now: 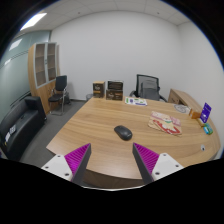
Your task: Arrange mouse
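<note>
A dark computer mouse (pixel 123 132) lies on the wooden table (pixel 95 125), ahead of the fingers and apart from them. My gripper (pixel 112 160) is open and empty, held above the table's near edge. Its two fingers carry magenta pads (pixel 76 157), one on each side, with bare table showing between them. The mouse sits slightly toward the right finger's side, well beyond the fingertips.
A colourful mat or booklet (pixel 165 123) lies to the right of the mouse, with small items and a purple box (pixel 206 112) further right. Office chairs (pixel 148 86) stand beyond the table, a black sofa (pixel 18 128) at left, a shelf cabinet (pixel 44 65) behind.
</note>
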